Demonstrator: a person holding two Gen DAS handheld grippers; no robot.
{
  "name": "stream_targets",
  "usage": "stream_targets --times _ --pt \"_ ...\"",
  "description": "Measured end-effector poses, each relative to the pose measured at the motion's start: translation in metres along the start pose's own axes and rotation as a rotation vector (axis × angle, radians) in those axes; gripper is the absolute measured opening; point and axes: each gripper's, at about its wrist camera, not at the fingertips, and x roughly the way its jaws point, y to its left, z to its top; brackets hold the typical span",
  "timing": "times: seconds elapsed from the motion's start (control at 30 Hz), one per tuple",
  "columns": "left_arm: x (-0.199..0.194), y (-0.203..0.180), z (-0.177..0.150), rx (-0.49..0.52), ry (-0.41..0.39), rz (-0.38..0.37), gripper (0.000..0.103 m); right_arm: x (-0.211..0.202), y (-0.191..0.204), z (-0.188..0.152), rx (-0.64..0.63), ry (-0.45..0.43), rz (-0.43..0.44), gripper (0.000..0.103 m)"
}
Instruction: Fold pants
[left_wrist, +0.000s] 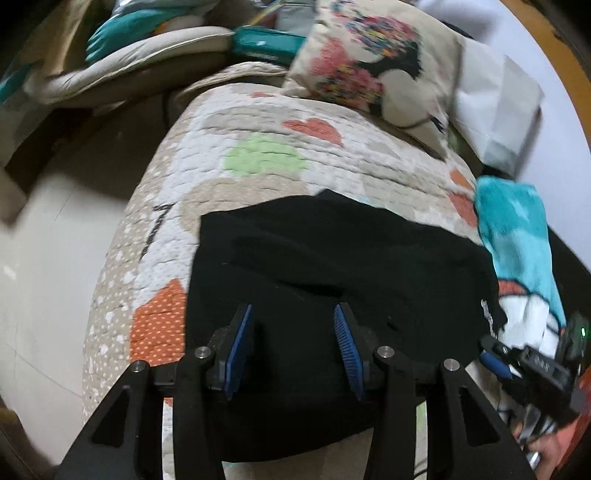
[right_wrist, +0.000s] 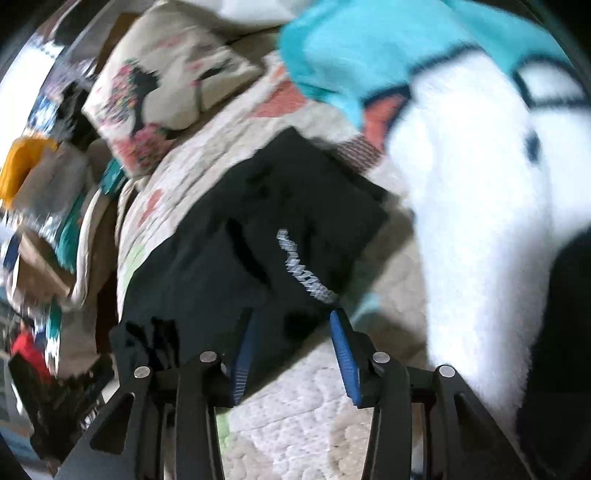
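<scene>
The black pants (left_wrist: 332, 273) lie folded flat on a patterned quilt (left_wrist: 266, 155), and everything else sits around them. Nearest, the left gripper (left_wrist: 293, 317) is poised over their near part, jaws partly apart and holding nothing. The right gripper (right_wrist: 291, 325) stands at their near edge, jaws likewise parted and empty. Just beside the pants lies a turquoise-and-white blanket (left_wrist: 517, 236). Beyond them a printed cushion (left_wrist: 373, 62) rests on the quilt. Off the quilt's side, a pale floor (left_wrist: 55, 258) shows, with heaped bedding (left_wrist: 129, 55) farther back.
</scene>
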Motion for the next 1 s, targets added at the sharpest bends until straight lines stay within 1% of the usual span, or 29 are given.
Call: stream_targets --times 0.07,0.1,0.13,0.2,0.23,0.3,0.4,0.47,0.53,0.6,0.73,0.83,0.87,0.93,1.0 --pt "0.001 -0.009 0.001 0.04 0.007 -0.002 0.044 0.007 -0.004 0.0 0.034 0.013 0.013 0.049" --pt "0.001 -0.014 0.004 0.055 0.022 -0.012 0.044 0.008 -0.005 0.0 0.043 0.011 0.022 0.052" --pt "0.0 -0.018 0.007 0.06 0.027 -0.024 0.044 0.008 -0.007 0.0 0.055 0.003 0.034 0.057" --pt "-0.005 -0.032 0.02 0.091 0.021 -0.053 0.044 0.009 -0.007 0.002 0.076 -0.002 0.046 0.063" --pt "-0.006 -0.041 0.027 0.113 0.017 -0.055 0.045 0.011 -0.007 0.004 0.093 -0.001 0.043 0.065" --pt "-0.003 -0.063 0.044 0.163 0.026 -0.066 0.049 0.015 -0.009 0.011 0.145 0.025 0.048 0.067" --pt "0.019 -0.111 0.081 0.253 0.068 -0.112 0.054 0.02 -0.015 0.023 0.213 0.077 0.068 0.067" --pt "0.039 -0.142 0.098 0.302 0.1 -0.135 0.054 0.022 -0.019 0.027 0.213 0.096 0.083 0.067" --pt "0.064 -0.173 0.111 0.333 0.127 -0.157 0.054 0.024 -0.019 0.025 0.19 0.088 0.101 0.067" --pt "0.091 -0.2 0.119 0.343 0.18 -0.195 0.054 0.023 -0.018 0.022 0.172 0.056 0.112 0.068" --pt "0.133 -0.239 0.118 0.375 0.265 -0.225 0.054 0.025 -0.015 0.018 0.165 -0.007 0.124 0.073" --pt "0.161 -0.274 0.11 0.461 0.335 -0.236 0.054 0.027 -0.013 0.019 0.176 -0.029 0.136 0.074" --pt "0.166 -0.282 0.108 0.483 0.345 -0.242 0.054 0.027 -0.013 0.019 0.177 -0.028 0.139 0.075" --pt "0.178 -0.3 0.102 0.54 0.382 -0.261 0.054 0.027 -0.011 0.02 0.166 -0.021 0.143 0.079" --pt "0.189 -0.313 0.091 0.593 0.425 -0.25 0.054 0.028 -0.011 0.022 0.161 -0.015 0.152 0.081"
